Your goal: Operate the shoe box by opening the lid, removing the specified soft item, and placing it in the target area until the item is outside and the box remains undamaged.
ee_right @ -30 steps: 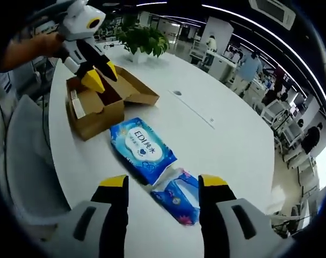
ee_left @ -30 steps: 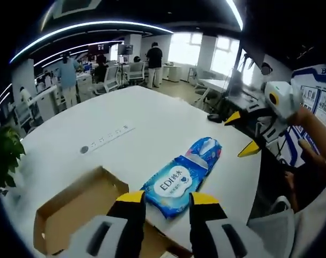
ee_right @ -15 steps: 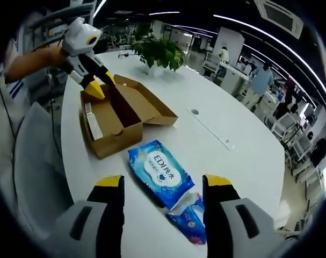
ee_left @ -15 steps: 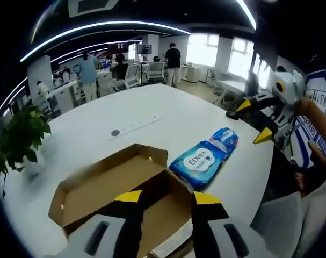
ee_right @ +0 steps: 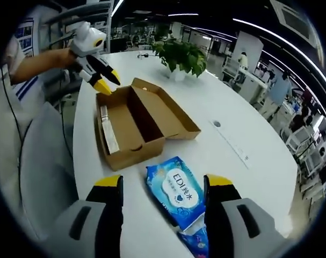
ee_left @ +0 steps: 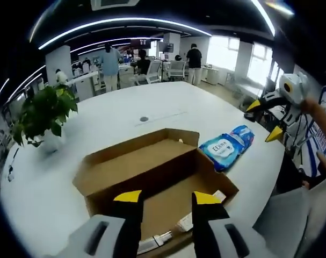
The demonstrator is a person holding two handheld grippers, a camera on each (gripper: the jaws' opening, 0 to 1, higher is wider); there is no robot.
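Note:
The brown cardboard shoe box (ee_left: 152, 172) (ee_right: 136, 126) stands open on the white table, its lid folded flat to the far side. A blue wet-wipe pack (ee_left: 227, 148) (ee_right: 179, 193) lies on the table just outside the box. My left gripper (ee_left: 167, 198) (ee_right: 106, 81) hovers open over one short end of the box, nothing between its jaws. My right gripper (ee_right: 163, 183) (ee_left: 265, 119) hangs open above the pack, apart from it. A white paper slip (ee_right: 108, 137) (ee_left: 189, 220) lies inside the box.
A potted plant (ee_left: 44, 110) (ee_right: 181, 54) stands on the table (ee_left: 114, 121) beyond the box. A socket strip (ee_left: 157, 115) (ee_right: 232, 142) is set in the tabletop. A grey chair (ee_right: 44, 161) (ee_left: 281, 215) sits at the table edge. People stand at desks far behind.
My left gripper has moved from above the pack to over the open box. My right gripper has drawn back from the pack. The pack and box lie still.

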